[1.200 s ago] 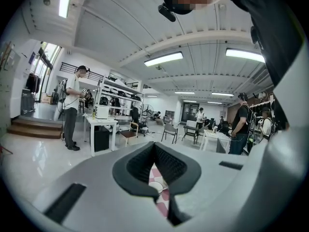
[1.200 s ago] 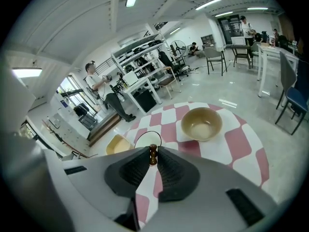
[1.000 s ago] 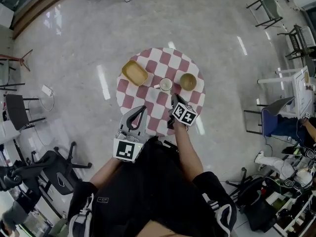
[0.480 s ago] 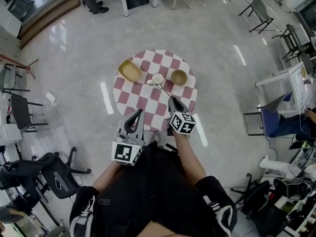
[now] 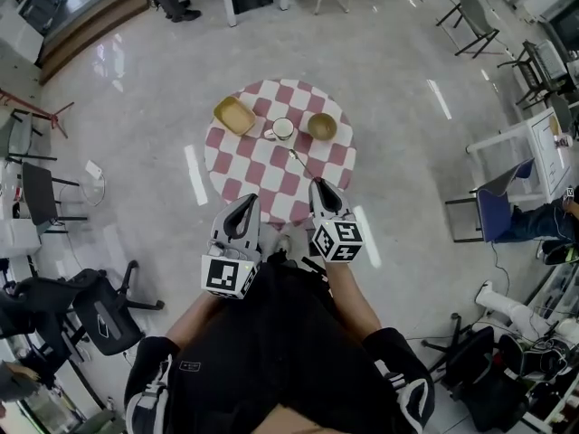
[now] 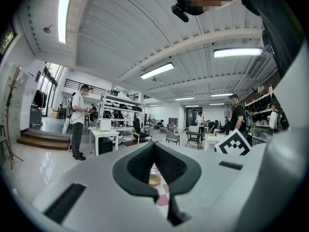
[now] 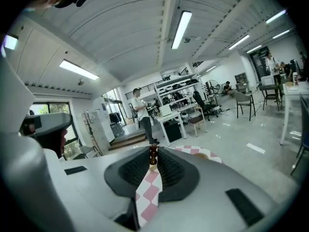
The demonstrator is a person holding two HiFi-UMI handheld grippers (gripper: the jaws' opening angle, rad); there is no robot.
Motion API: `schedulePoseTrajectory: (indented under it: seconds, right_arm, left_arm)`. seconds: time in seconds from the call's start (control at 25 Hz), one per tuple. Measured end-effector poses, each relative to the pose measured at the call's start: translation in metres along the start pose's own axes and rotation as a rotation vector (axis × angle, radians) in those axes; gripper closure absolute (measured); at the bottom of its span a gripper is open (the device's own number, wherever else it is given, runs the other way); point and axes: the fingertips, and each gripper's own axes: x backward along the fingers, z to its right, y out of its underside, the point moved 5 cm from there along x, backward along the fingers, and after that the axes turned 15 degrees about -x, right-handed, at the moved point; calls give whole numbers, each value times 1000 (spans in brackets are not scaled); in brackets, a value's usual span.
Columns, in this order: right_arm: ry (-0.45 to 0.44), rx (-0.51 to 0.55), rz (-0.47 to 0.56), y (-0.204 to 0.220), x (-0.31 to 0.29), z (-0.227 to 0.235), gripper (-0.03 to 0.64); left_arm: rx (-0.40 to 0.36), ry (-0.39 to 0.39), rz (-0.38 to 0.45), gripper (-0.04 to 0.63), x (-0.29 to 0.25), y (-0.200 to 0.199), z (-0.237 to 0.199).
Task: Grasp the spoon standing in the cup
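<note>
A white cup stands at the far side of a round table with a red-and-white check cloth. My right gripper is shut on the handle of a thin spoon. The spoon slants out over the cloth, its bowl end clear of the cup and just short of it. In the right gripper view the spoon's brown handle end sits pinched between the jaw tips of the right gripper. My left gripper hovers at the table's near edge, shut and holding nothing, and its tips meet in the left gripper view.
A yellow dish lies left of the cup and a brown bowl right of it. A black office chair stands at the lower left, and a blue-seated chair and desks stand at the right. People stand far back in the room.
The right gripper has drawn back toward me with the spoon, which has come out of the cup. The table now looks farther away, and the left gripper stays at the near edge.
</note>
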Motion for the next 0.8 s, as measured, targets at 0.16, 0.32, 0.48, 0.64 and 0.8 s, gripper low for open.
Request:
schedulePoseTrajectory:
  seconds: [0.16,0.32,0.48,0.64,0.8]
  right_arm:
    - [-4,18,27,-4,17,-15,552]
    - [9,29,43,-7,27,-31,552]
    - [15,28,53,-6,31,-49,552]
    - [18,34,42,-2,30,-64,552]
    - [22,35,44,6,30,-74,552]
  left_arm:
    - [-16,17,10,588,4,0,1]
    - [-4,46,6,588,3,-1,-4]
    - [-5,82,-8,587,6,0,-8]
    - [15,102,-26,588,5,6,-18]
    - [31,108,-25,588,5,14,-25]
